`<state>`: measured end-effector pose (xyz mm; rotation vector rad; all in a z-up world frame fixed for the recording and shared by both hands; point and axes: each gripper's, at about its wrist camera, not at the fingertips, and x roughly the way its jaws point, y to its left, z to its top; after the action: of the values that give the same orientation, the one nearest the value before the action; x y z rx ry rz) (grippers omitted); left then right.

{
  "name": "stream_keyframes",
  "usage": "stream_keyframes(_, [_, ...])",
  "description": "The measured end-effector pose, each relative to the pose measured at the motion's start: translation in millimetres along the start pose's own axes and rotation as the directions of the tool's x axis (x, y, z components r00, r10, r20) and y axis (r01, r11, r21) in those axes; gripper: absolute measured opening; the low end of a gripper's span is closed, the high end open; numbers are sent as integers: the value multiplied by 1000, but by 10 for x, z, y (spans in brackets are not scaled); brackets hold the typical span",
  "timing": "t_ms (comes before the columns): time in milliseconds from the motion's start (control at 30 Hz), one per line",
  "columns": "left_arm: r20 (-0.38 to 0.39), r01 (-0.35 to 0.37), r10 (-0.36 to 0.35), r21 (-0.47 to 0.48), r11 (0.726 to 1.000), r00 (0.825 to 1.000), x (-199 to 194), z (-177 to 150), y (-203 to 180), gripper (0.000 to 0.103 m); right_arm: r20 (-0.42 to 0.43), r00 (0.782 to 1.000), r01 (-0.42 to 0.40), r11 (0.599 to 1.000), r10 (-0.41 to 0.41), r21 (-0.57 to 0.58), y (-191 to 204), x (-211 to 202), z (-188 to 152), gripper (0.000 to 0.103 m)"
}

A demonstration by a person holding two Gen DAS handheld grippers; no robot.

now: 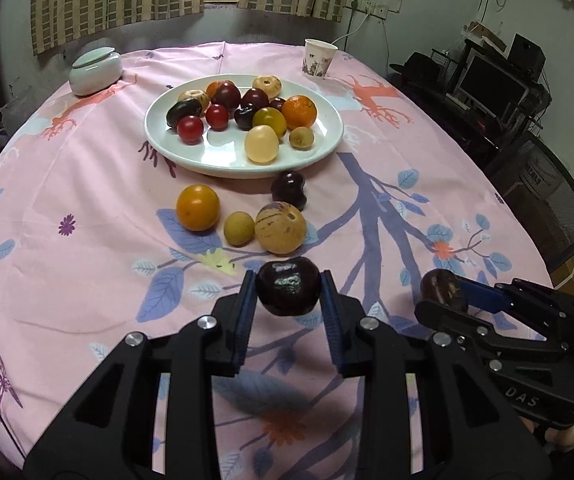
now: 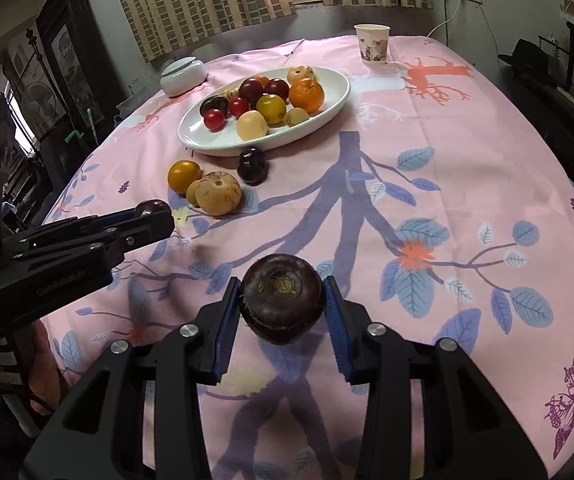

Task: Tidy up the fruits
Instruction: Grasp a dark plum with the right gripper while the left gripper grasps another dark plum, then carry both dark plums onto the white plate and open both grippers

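The left gripper (image 1: 287,292) squeezes a dark plum (image 1: 287,286), the right gripper (image 2: 283,300) squeezes a brown mangosteen (image 2: 281,298), and the white plate (image 1: 327,148) lies straight ahead, nearer the left one.

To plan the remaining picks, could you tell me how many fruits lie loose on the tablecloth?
4, all near the plate: a dark plum, an orange fruit, a small yellow one and a striped tan one.
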<state>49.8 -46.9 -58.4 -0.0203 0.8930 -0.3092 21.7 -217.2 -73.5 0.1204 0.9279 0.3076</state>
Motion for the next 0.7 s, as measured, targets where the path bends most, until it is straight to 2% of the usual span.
stream_keyframes(267, [17,25,-25,-26,999,1000,-153,-74,299,32,-4,1000,17,999,-17,-41,337,46,82,42])
stream_keyframes(700, [0,28,-28,-64,998,1000,-129,-43,572,32,-39,999,18,997,-21,-73,506,194,192,42])
